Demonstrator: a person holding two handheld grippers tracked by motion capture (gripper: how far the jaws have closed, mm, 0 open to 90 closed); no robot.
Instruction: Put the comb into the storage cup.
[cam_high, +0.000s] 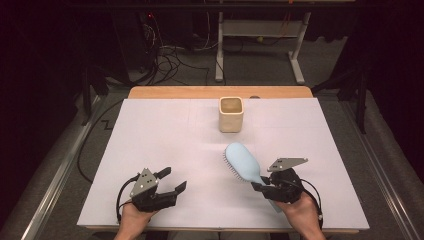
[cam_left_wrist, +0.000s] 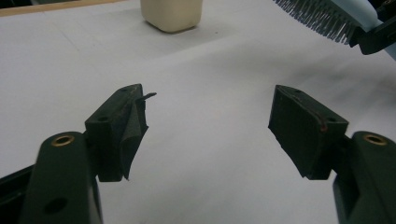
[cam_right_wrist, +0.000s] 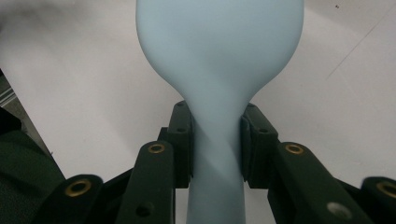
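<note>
- The right gripper (cam_high: 262, 186) is clamped on the handle of the pale blue hairbrush (cam_high: 243, 162); in the right gripper view the black pads (cam_right_wrist: 184, 140) press the narrow neck of the handle from both sides.
- The grip sits just below the point where the handle widens into the head. This probably keeps the brush from sliding forward and leaves the whole head free.
- The hairbrush is held above the white table cover (cam_high: 165, 150), near the right front of the table, with its head angled towards the centre and its bristles facing left and down.
- The brush back is smooth, matte and oval. The bristles (cam_left_wrist: 322, 18) are short, dark and densely set.
- The left gripper (cam_high: 172, 181) is released: its jaws stand well apart with nothing between them, low over the cover at the left front.
- One left pad (cam_left_wrist: 133, 126) shows a loose, curling lining edge; the opposite pad is flat and intact.
- The cream cup (cam_high: 231, 114) stands upright near the far edge, well apart from both grippers. It is square with rounded corners, open at the top, and appears a likely receptacle for the brush.
</note>
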